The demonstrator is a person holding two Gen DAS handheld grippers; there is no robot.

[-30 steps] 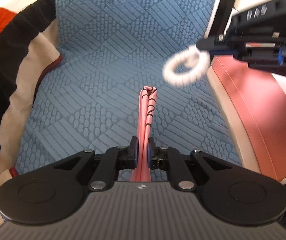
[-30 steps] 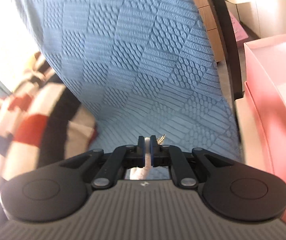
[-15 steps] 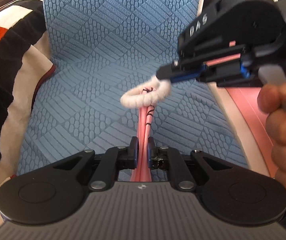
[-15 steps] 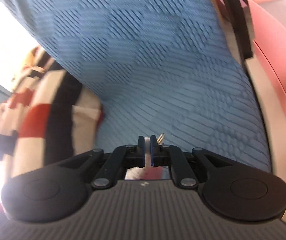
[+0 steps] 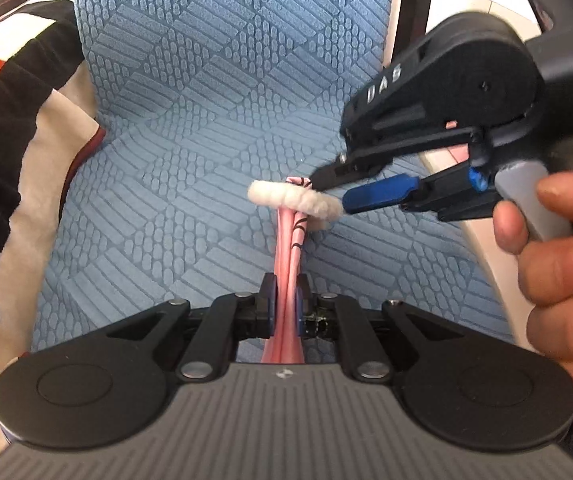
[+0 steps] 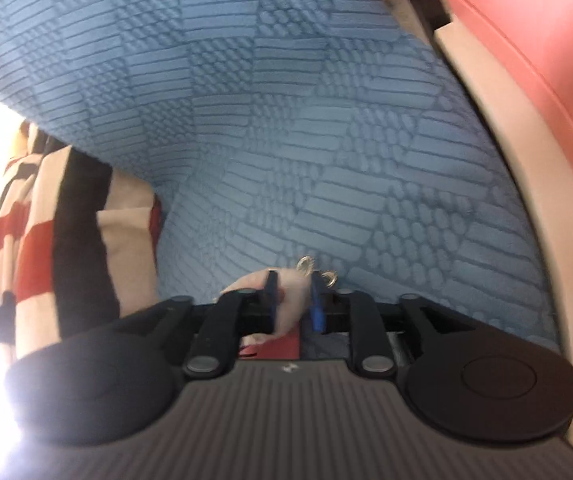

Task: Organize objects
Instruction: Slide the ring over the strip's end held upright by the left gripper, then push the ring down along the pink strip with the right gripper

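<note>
My left gripper (image 5: 285, 304) is shut on a pink strip with black markings (image 5: 288, 256), which sticks forward and up over the blue cushion. A white fluffy ring (image 5: 286, 199) sits around the strip's tip. My right gripper (image 5: 332, 190) comes in from the right, its jaws opening with the ring's edge between them. In the right wrist view the ring (image 6: 286, 308) lies between that gripper's (image 6: 292, 300) parted blue pads, with a gap at the right pad. Small gold metal loops (image 6: 304, 264) show just past the ring.
A blue textured cushion (image 5: 214, 128) fills the middle. A black, red and cream striped blanket (image 5: 14, 128) lies at the left. A pink box (image 6: 542, 60) on a cream ledge borders the right side. A person's hand (image 5: 558, 264) holds the right gripper's handle.
The right gripper came down from the upper right with the white ring and set it over the pink strip's tip. Its jaws have parted. The left gripper stayed put.
</note>
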